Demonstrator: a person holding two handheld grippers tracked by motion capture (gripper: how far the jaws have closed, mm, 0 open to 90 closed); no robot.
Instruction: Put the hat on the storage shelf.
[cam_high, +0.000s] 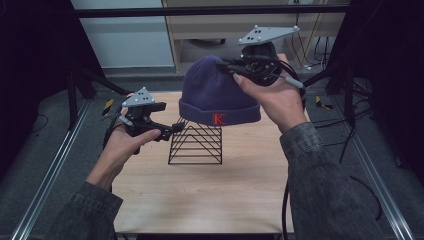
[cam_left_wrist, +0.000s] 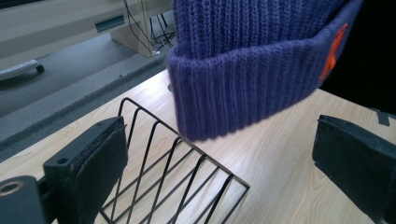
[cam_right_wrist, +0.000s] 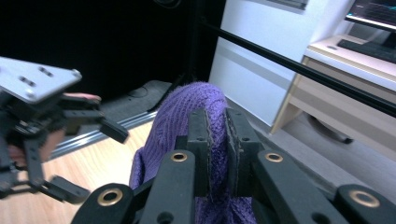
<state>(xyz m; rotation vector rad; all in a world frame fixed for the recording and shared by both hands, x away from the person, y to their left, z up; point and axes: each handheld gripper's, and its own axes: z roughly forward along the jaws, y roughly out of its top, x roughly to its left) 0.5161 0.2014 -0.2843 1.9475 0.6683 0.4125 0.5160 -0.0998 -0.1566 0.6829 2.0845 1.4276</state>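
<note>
Right gripper (cam_right_wrist: 215, 140) is clamped on the crown of the purple beanie (cam_high: 215, 90), dangling upper-middle of frame over the wire rack (cam_high: 196, 145), left gripper (cam_left_wrist: 219, 158) gaping empty (hovering beside the rack), so next probably lower it carefully.

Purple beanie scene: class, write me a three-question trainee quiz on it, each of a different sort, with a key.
1. True or false: the right tongs are shut on the purple beanie.
2. Which letter is on its cuff: A) K B) M C) T?
3. Fill in: the left tongs are ____, with nothing between them.

Key: 1 true. 2 A. 3 open. The beanie hangs above the black wire rack on the wooden table.
</note>
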